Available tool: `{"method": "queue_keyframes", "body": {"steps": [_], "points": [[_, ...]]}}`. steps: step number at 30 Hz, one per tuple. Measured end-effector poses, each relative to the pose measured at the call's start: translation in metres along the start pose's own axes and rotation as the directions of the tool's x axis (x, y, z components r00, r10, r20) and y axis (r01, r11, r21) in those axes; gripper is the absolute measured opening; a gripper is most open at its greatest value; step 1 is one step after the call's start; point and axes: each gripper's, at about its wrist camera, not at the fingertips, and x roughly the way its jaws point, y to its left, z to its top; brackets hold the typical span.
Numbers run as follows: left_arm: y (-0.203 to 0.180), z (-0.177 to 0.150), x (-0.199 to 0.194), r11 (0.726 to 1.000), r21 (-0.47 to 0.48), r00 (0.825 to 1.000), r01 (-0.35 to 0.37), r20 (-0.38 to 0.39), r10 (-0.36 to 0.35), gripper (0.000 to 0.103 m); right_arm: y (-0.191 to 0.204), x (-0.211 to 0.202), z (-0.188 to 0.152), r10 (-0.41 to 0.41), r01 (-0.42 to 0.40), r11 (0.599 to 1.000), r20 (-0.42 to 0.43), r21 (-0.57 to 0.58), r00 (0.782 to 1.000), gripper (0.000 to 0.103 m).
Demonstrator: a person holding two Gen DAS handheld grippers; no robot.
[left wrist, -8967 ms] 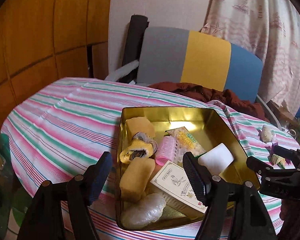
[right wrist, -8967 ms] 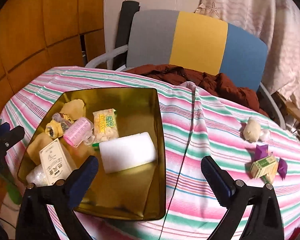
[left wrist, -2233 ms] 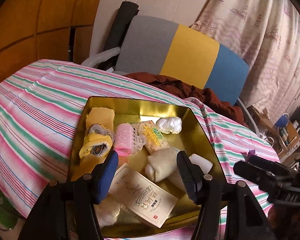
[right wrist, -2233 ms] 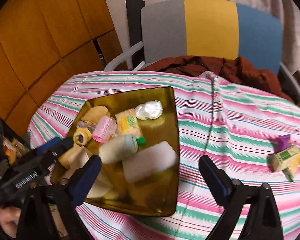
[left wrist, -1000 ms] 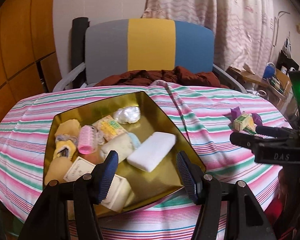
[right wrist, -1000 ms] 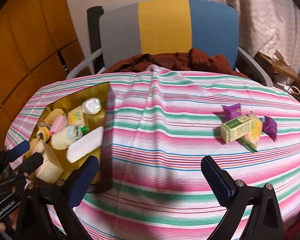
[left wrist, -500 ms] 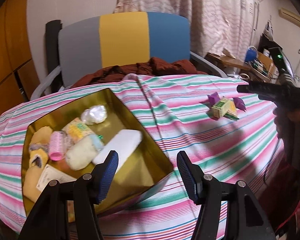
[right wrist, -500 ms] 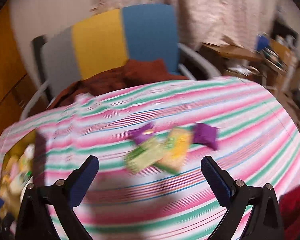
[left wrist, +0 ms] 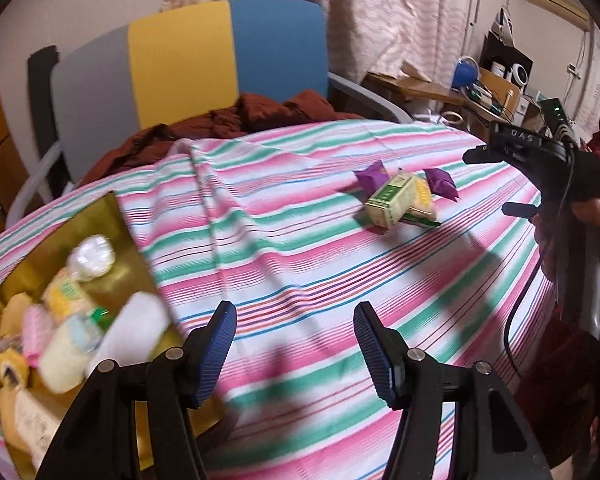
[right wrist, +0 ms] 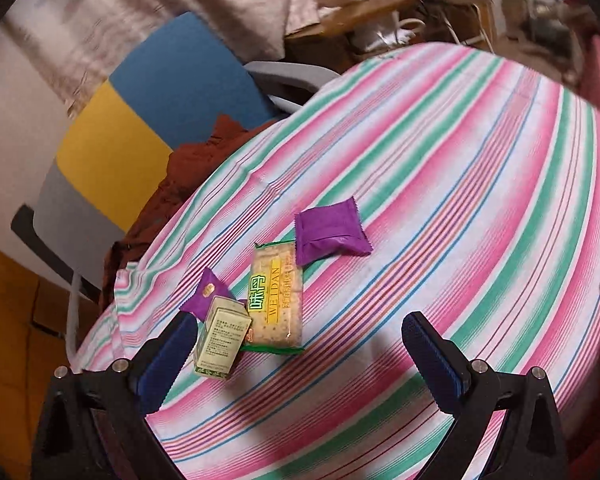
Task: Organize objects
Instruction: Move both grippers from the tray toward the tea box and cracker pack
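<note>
Now both grippers, left [left wrist: 294, 338] and right [right wrist: 296, 356], gape empty; snacks [right wrist: 278, 292] at twelve o'clock, tin [left wrist: 112, 216] at nine.

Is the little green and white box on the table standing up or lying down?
Lying down: the box rests on a long side on the striped cloth, touching the cracker packet.

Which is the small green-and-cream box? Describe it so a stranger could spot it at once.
On the striped tablecloth, away from the gold tin, sits a small cluster of packets. The box is at the end nearest the right gripper, against the cracker packet. It alone is a rigid carton; its neighbours are soft wrappers.
</note>
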Motion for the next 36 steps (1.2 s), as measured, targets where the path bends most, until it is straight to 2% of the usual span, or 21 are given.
{"method": "queue_keyframes", "body": {"steps": [4,6,12,15,19,24,30,32,36], "points": [[-0.013,0.012,0.022,0.999,-0.007,0.998,0.050,-0.041,-0.050,0.062,-0.004,0.001,0.000,0.023,-0.022,0.999,-0.012,0.032,1.000,0.103],[-0.017,0.019,0.035,0.994,-0.055,0.992,0.099,-0.077,-0.103,0.062,-0.005,0.002,0.001,0.036,-0.036,0.999,-0.015,0.038,0.999,0.103],[-0.037,0.042,0.067,0.975,-0.133,0.974,0.180,-0.116,-0.196,0.077,-0.007,-0.008,0.003,0.078,-0.078,0.995,0.017,0.057,0.997,0.103],[-0.048,0.052,0.083,0.973,-0.145,0.972,0.180,-0.122,-0.199,0.081,-0.009,-0.009,0.004,0.104,-0.104,0.992,0.015,0.069,0.995,0.103],[-0.067,0.065,0.098,0.988,-0.045,0.981,0.148,-0.117,-0.153,0.081,-0.009,-0.008,0.004,0.139,-0.139,0.987,0.001,0.078,0.990,0.103],[-0.076,0.086,0.116,0.991,0.082,0.991,0.108,-0.093,-0.100,0.081,-0.010,-0.009,0.005,0.170,-0.169,0.981,0.000,0.090,0.985,0.103],[-0.083,0.101,0.136,0.980,0.140,0.987,0.143,-0.098,-0.130,0.079,-0.014,-0.007,0.005,0.185,-0.183,0.976,-0.009,0.118,0.983,0.103],[-0.084,0.104,0.146,0.975,0.140,0.980,0.171,-0.130,-0.153,0.068,-0.014,-0.005,0.005,0.187,-0.184,0.975,-0.017,0.122,0.982,0.103],[-0.092,0.104,0.162,0.965,0.178,0.974,0.192,-0.158,-0.164,0.058,-0.014,-0.002,0.005,0.173,-0.169,0.979,-0.026,0.117,0.985,0.103]]}}
